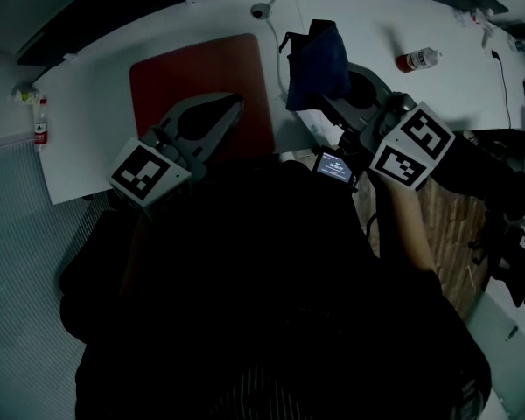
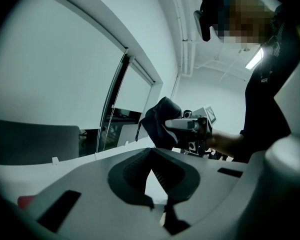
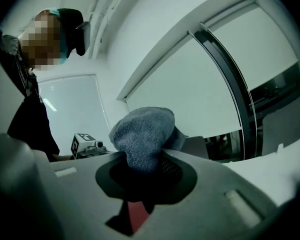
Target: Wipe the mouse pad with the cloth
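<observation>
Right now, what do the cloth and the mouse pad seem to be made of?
The cloth: probably terry or microfibre, blue-grey, matte; its surface shows a fine fuzzy nap and it folds softly. The mouse pad: likely fabric-topped foam or rubber, red, matte; it lies flat with rounded corners and no glare.

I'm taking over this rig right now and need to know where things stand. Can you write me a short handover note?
Left gripper: jaws together, empty. In the head view it sits over the near right part of the pad.
Right gripper: shut on the cloth, held up off the table, to the right of the pad and not touching it.
Pad: flat on the table, nothing lying on it.
Done: the cloth is in grip.
Left: lower the cloth onto the pad and wipe. The pictures don't show whether any wiping has happened.
</observation>
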